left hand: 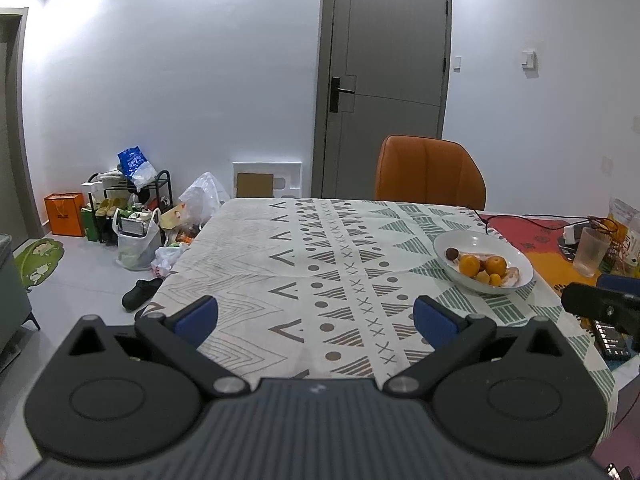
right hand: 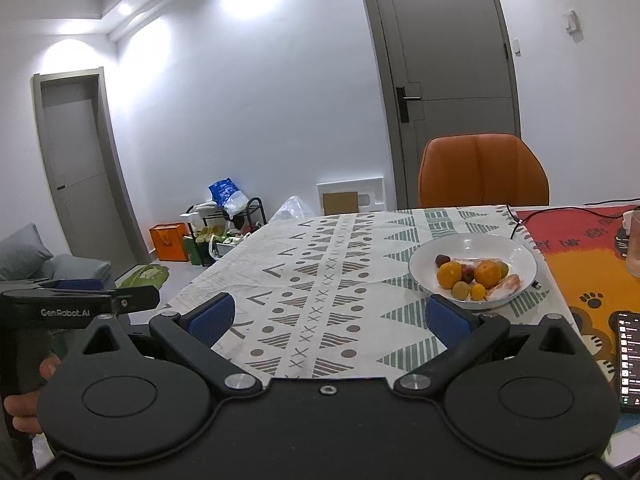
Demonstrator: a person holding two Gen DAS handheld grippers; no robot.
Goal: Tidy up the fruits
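A white bowl sits on the patterned tablecloth toward the right side of the table. It holds two oranges, small yellow-green fruits, a dark red fruit and pink peeled pieces. My left gripper is open over the near tablecloth, left of the bowl, with nothing between its blue pads. My right gripper is open too, its right pad just short of the bowl's near rim. The left gripper's body shows at the left of the right wrist view, held by a hand.
An orange chair stands at the table's far edge before a grey door. A phone, a plastic cup and a black cable lie on the coloured mat to the right. Bags, a shoe rack and a slipper clutter the floor to the left.
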